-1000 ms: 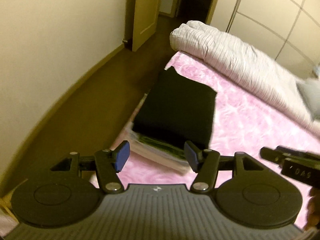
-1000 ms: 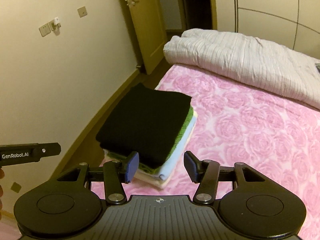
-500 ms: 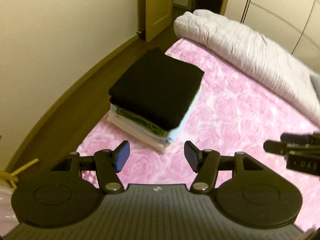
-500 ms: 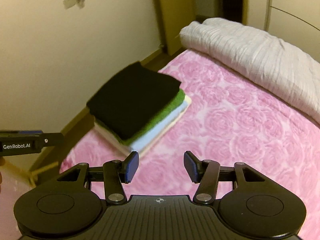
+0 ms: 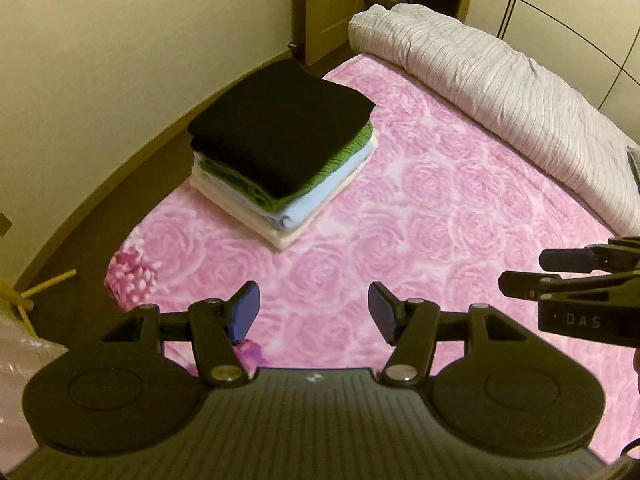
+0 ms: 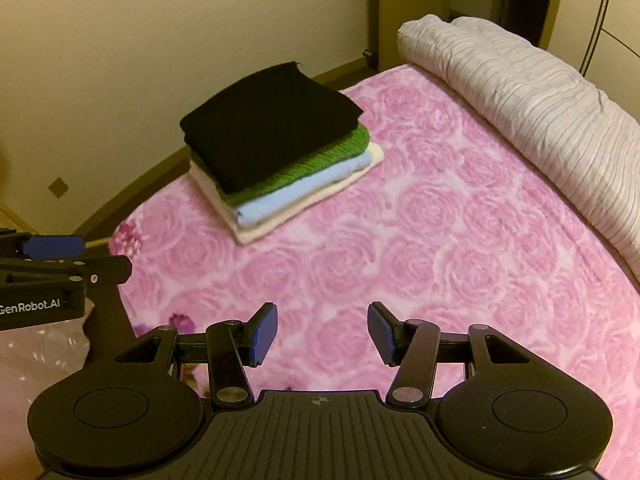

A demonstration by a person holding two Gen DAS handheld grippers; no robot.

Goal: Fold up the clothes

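A stack of folded clothes point(image 5: 280, 152) point(image 6: 276, 148) sits near the far left corner of the pink rose-patterned bed point(image 5: 440, 232) point(image 6: 440, 248). A black garment point(image 5: 276, 120) lies on top, with green, pale blue and cream layers under it. My left gripper point(image 5: 314, 312) hangs open over the bedspread, well short of the stack, nothing between its blue pads. My right gripper point(image 6: 322, 334) is likewise open and empty, also back from the stack. Each gripper shows at the edge of the other's view.
A rolled white striped duvet point(image 5: 500, 80) point(image 6: 528, 96) lies along the far side of the bed. A cream wall point(image 5: 120, 60) and dark floor strip run along the left. A wooden door point(image 5: 324, 4) stands at the back. Clear plastic point(image 6: 44, 348) shows at lower left.
Both grippers have pulled back and risen from the stack, which now looks smaller and farther away. More pink bedspread shows between them and the clothes. Both stayed open.
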